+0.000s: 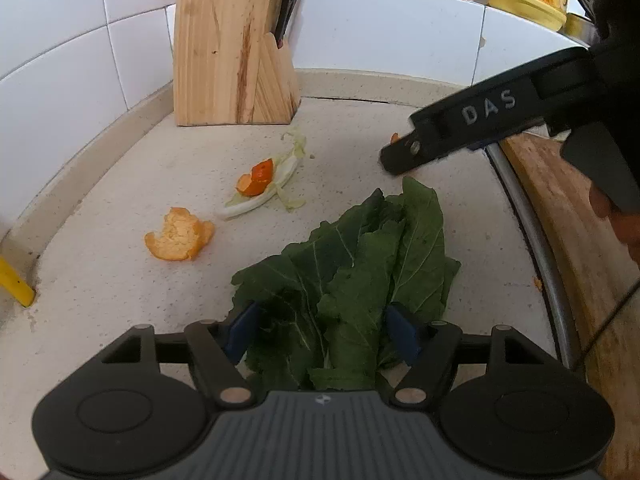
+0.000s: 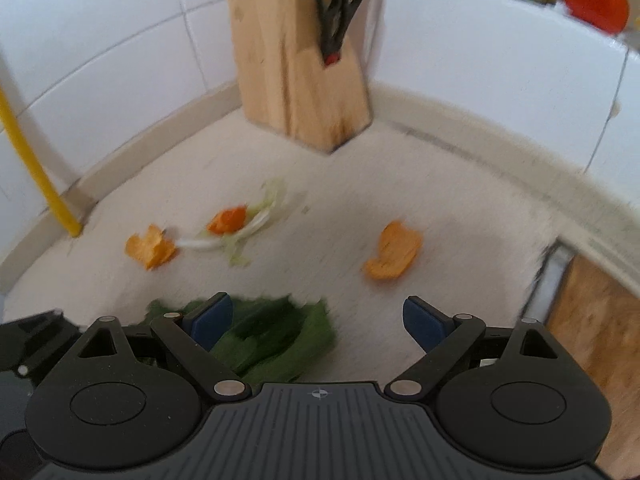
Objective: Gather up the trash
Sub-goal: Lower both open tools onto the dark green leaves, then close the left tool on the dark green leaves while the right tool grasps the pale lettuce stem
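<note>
Two blue pads of the left gripper [image 1: 324, 334] are pressed against green leaves [image 1: 352, 264]. Nothing is held by the right gripper [image 2: 318, 320], its jaws spread wide above the counter [image 2: 460, 208].

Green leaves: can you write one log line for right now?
left gripper: jaws around green leaves | right gripper: open, empty | orange peels: on counter

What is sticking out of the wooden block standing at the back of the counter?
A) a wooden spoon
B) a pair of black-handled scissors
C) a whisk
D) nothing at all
B: the right wrist view shows the two black finger loops of scissors hanging from the top of the wooden block, and the left wrist view shows the same dark handles against the block's side.
</note>
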A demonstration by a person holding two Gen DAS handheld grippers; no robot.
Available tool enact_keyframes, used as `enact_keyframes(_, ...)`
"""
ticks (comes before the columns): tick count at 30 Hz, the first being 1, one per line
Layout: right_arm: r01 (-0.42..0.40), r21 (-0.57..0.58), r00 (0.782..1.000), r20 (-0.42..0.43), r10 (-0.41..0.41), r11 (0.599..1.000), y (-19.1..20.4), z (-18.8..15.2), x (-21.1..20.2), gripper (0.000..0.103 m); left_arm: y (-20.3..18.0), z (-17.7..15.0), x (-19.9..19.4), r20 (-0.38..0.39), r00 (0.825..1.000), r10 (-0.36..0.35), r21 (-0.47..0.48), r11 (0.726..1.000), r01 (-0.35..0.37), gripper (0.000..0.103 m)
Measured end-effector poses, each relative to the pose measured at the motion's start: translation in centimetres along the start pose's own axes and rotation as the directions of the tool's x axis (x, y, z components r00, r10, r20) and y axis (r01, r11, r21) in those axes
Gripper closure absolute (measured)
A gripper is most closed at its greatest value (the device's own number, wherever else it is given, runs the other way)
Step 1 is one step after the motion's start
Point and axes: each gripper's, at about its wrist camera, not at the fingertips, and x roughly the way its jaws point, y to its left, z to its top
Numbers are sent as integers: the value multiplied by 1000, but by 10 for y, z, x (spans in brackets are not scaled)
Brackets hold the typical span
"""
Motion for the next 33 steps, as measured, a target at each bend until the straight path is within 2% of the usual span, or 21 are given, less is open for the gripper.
enact_keyframes(1, 16, -4, 1000, 13, -16, 1000, -3, 3, -2, 8, 0, 0, 0, 1, 1000, 0, -2, 1000, 0, 45)
enact_keyframes(2, 31, -8, 999, 22, -31, 999, -7, 5, -3, 8, 0, 1, 0, 2, 1000, -3, -2, 1000, 3, 52)
enact_keyframes(3, 47, -10, 999, 26, -47, 999, -11, 7, -2, 8, -1, 1, -2, 3, 1000, -7, -3, 1000, 7, 63)
enact_keyframes(4, 65, -9, 998, 27, -65, 998, -15, 9, 0, 8, -2, 2, -2, 2, 1000, -9, -4, 1000, 9, 69)
enact_keyframes(6, 91, 6, 996, 25, -91, 996, -23, 11, 4, 8, 0, 4, -4, -3, 1000, -26, -16, 1000, 26, 91)
enact_keyframes(7, 96, 13, 995, 21, -96, 995, -27, 11, 6, 8, 2, 5, -5, -5, 999, -45, -31, 999, 44, 95)
enact_keyframes(14, 98, 16, 995, 29, -99, 995, -32, 15, 14, 8, 14, 6, -17, 18, 997, -73, -126, 989, 74, 97)
enact_keyframes(18, 36, 51, 999, 37, -38, 998, -24, 33, 29, 10, 18, 6, -27, 43, 996, -78, -162, 983, 84, 97)
enact_keyframes(19, 16, 67, 999, 31, -18, 998, -21, 38, 35, 15, 19, 6, -29, 45, 996, -81, -168, 982, 87, 97)
enact_keyframes(20, -2, 84, 1000, 23, 0, 996, -17, 43, 41, 25, 19, 5, -31, 48, 995, -82, -173, 981, 89, 97)
enact_keyframes(22, -40, 123, 999, 4, 40, 992, -10, 51, 56, 35, 20, 2, -33, 50, 995, -85, -182, 979, 93, 97)
enact_keyframes(24, -74, 158, 997, -12, 76, 985, -5, 56, 71, 35, 21, 0, -33, 52, 995, -85, -197, 976, 94, 97)
enact_keyframes(28, -70, 188, 997, -15, 74, 980, 3, 59, 88, 34, 22, -4, -34, 50, 995, -84, -221, 971, 94, 97)
enact_keyframes(30, -74, 190, 997, -17, 79, 979, 7, 59, 88, 46, 22, -7, -35, 49, 995, -83, -224, 970, 92, 97)
enact_keyframes(32, -91, 173, 994, -38, 99, 981, 12, 58, 87, 80, 23, -8, -37, 48, 995, -82, -231, 969, 91, 96)
enact_keyframes(33, -107, 172, 992, -49, 118, 979, 14, 56, 87, 84, 24, -9, -39, 49, 995, -83, -236, 967, 93, 96)
